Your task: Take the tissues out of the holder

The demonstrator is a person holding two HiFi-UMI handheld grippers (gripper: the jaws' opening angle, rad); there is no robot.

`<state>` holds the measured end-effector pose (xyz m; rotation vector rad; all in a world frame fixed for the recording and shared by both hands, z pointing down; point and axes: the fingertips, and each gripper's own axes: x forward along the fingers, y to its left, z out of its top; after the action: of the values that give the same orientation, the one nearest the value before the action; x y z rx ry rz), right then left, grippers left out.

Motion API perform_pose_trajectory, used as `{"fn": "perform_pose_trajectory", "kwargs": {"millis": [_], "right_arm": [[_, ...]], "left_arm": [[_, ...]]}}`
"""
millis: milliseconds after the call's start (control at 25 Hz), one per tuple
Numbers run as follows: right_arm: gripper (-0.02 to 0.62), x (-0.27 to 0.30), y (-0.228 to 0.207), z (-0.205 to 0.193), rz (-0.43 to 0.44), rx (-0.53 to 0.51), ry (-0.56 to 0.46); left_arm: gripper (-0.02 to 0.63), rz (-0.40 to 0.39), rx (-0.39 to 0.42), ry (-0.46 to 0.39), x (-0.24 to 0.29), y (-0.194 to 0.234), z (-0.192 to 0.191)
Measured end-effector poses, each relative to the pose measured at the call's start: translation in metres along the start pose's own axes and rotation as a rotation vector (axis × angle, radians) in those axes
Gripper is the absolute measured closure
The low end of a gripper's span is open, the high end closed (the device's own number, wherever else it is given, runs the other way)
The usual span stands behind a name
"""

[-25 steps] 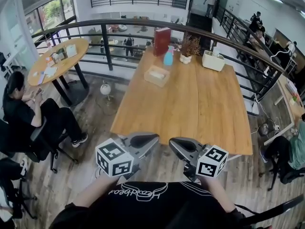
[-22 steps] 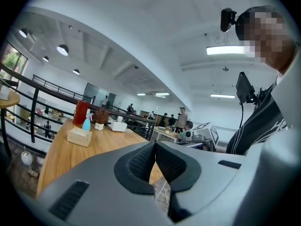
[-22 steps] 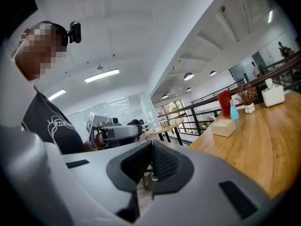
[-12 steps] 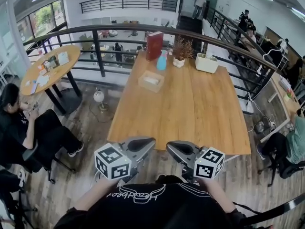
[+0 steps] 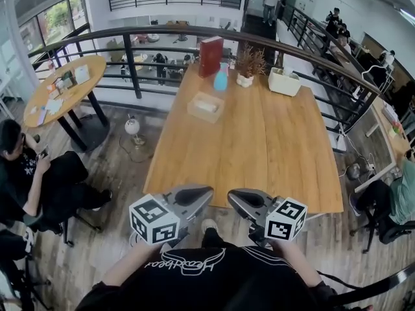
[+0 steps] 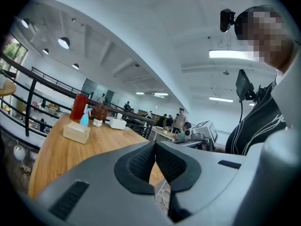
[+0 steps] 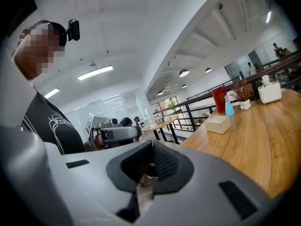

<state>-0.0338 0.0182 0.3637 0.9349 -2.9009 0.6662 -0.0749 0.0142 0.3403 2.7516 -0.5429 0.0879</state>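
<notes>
Wooden and long, the table (image 5: 272, 148) is the landmark for every place below. Far to its left, a person in black (image 5: 39, 180) sits near a round table (image 5: 65, 86). Just before its near edge, the left gripper (image 5: 202, 193) hovers with its jaws pressed together and nothing between them. The tissue holder (image 5: 206, 107), a pale box with a white tissue in its top slot, stands near the table's far left corner, well apart from both grippers. At the far edge stand a red book (image 5: 211, 56) and a blue bottle (image 5: 221, 80). The right gripper (image 5: 235, 197), also before the near edge, has its jaws closed and empty. Further right on the far edge stand a dried plant (image 5: 248, 65) and a white container (image 5: 285, 83).
</notes>
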Motion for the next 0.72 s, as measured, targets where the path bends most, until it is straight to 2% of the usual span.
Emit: {"fn": "perform_pose_trajectory", "kwargs": {"millis": [360, 720], "right_arm": [[0.577, 0.037, -0.058, 0.013, 0.027, 0.022, 0.057], [0.577, 0.073, -0.154, 0.042, 0.051, 0.067, 0.07]], "left_arm": [[0.592, 0.036, -0.05, 0.007, 0.031, 0.065, 0.006], [0.592, 0.079, -0.086, 0.056, 0.094, 0.148, 0.018]]}}
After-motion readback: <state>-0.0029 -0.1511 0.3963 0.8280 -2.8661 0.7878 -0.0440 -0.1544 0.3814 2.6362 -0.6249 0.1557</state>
